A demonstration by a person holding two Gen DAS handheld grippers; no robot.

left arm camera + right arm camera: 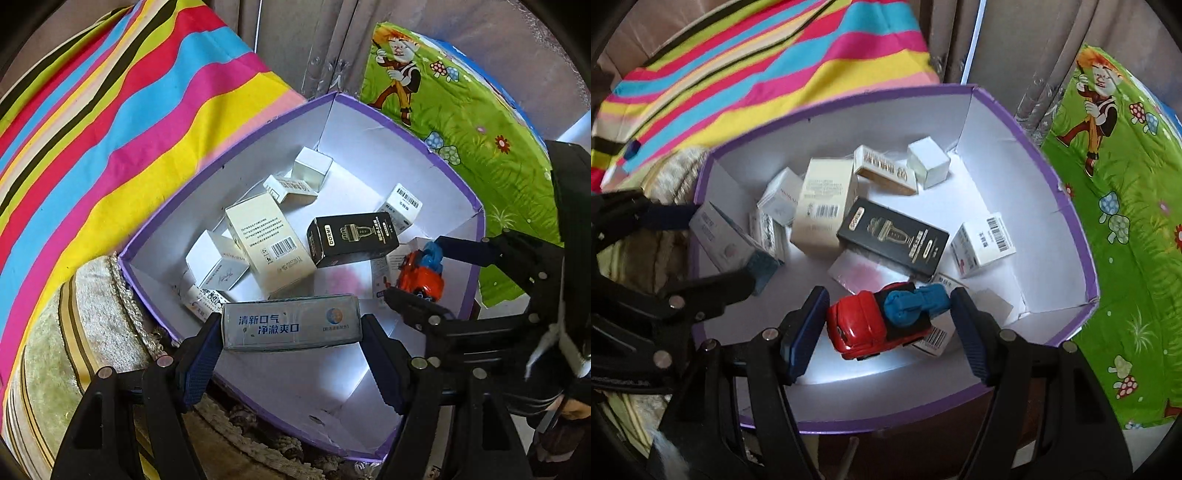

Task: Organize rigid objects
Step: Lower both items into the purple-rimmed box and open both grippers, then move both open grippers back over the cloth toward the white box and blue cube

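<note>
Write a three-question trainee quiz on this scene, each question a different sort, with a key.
1. True or false: the left gripper holds a grey box.
2. The toy truck sits between the fingers of which gripper? A) left B) right C) neither
3. Fill in: both items hang over the open ____ bin.

Key: 1 true; 2 B; 3 purple.

Small cartons lie in the box, between two cushions.
</note>
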